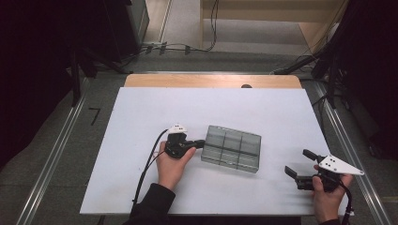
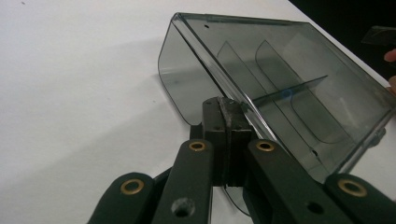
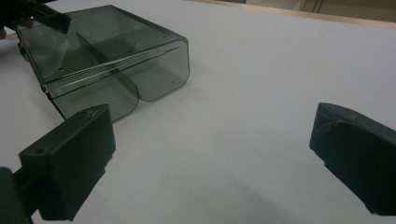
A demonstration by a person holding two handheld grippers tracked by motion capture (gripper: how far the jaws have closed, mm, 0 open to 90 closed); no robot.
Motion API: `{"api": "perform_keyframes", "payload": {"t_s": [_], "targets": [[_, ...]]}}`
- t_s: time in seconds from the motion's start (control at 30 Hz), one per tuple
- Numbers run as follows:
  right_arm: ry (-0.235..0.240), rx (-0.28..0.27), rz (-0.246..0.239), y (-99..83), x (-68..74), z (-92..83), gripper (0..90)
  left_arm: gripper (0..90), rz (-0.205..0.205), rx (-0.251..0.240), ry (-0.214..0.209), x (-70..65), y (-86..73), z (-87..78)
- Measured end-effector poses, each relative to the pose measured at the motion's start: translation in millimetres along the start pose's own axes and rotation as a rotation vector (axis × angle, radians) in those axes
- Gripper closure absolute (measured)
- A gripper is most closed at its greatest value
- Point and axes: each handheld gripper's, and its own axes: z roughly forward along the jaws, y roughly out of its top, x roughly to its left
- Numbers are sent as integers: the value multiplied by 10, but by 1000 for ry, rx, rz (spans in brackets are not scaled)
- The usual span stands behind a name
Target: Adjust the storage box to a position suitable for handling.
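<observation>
- Your left tool [image 1: 201,143] is clenched on the left edge of the box [image 1: 232,148].
- Your right tool [image 1: 297,163] is released, jaws wide, well apart from the box on the table [image 1: 141,112].

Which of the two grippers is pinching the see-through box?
The left gripper: its jaws are shut on the edge of the smoky plastic box. The right gripper has its jaws wide open, apart from the box over the white table.

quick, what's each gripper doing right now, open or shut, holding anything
Left gripper: shut on the edge of the smoky clear box.
Right gripper: open, holding nothing, apart from the box.
</observation>
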Motion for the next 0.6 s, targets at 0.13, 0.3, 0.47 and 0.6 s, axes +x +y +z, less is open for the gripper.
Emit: {"api": "perform_keyframes", "payload": {"t_s": [0.13, 0.3, 0.47, 0.6], "targets": [[0, 1, 0, 0, 0, 1, 0, 897, -2, 2, -13, -57, -53, 5], [0, 2, -1, 1, 0, 1, 0, 897, 4, 9, -28, -152, -118, 17], [-2, 4, 1, 1, -3, 3, 0, 897, 15, 20, -56, -265, -169, 25], [-9, 4, 10, 2, -10, 4, 0, 897, 27, 27, -79, -369, -220, 44]]}}
